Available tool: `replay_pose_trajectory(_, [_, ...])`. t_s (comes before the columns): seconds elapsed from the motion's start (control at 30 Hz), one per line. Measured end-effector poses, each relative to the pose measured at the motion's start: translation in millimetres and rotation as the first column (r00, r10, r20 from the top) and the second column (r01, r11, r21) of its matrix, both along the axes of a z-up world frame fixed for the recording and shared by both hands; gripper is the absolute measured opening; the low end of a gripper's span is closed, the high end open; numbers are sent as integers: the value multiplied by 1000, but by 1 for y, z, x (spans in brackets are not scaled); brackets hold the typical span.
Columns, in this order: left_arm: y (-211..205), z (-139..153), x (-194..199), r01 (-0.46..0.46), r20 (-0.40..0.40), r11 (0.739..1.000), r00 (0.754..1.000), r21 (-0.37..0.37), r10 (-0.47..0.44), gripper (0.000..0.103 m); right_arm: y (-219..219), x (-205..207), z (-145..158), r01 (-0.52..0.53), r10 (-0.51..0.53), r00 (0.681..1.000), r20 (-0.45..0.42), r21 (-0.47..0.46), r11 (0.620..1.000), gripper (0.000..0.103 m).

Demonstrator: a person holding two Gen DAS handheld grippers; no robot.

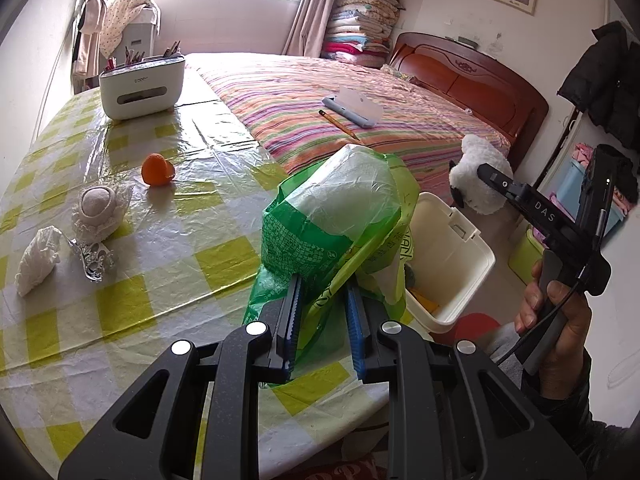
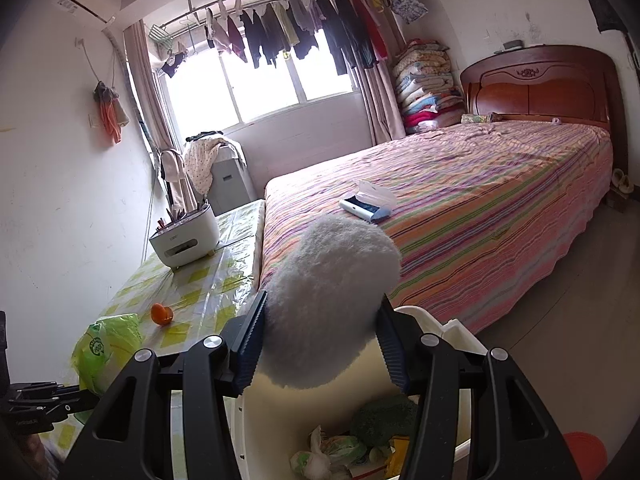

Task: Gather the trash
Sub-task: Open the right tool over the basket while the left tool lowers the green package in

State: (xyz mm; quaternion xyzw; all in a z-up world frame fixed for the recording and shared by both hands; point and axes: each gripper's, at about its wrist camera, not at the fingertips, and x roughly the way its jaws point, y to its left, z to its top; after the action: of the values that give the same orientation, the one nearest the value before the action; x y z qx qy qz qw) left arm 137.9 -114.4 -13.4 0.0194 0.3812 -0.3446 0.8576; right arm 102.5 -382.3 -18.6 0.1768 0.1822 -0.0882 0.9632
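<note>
Clamping one green plastic bag (image 1: 332,220) in the left gripper (image 1: 322,300) at the table (image 1: 120,320) edge. Pinching one white fluffy toy (image 2: 330,304) in the right gripper (image 2: 320,344) above one white bin (image 2: 452,334). Lying on the table: one orange peel (image 1: 157,169), one crumpled tissue (image 1: 38,258), perhaps one foil scrap (image 1: 94,258).

Table cover (image 1: 120,312): glossy, wrinkled plastic film. Green bag (image 1: 336,224): thin, translucent, crinkled plastic. Fluffy ball (image 2: 332,300): matt, fuzzy fibre. Bin (image 1: 452,252): smooth cream plastic. Foil scrap (image 1: 94,258): shiny, crumpled. Headboard (image 2: 540,84): polished wood.
</note>
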Motion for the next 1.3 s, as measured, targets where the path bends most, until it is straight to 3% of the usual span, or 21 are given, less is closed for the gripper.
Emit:
replay_pose_trajectory(0.53, [-24,-5,-7,38,-30,999,999,14,-37,20,15,16,-13,62,-70,993,-99,-85,995,53])
replay_pose_trajectory(0.73, [-33,-9,-6,40,-46,999,998,28,-39,20,9,19,-16,78,-85,989,-122,-58,995,57])
replay_pose_trajectory(0.83, [-38,-11,-4,44,-54,998,998,34,-42,20,6,18,-16,88,-93,989,-115,-45,995,58])
replay_pose_trajectory(0.93, [-44,-13,-7,52,-59,998,997,43,-49,21,3,16,-15,99,-101,989,-109,-29,995,69])
replay_pose_trajectory(1.3, [-61,-19,1,66,-95,997,994,38,-62,21,-14,0,-10,175,-173,984,-41,44,984,70])
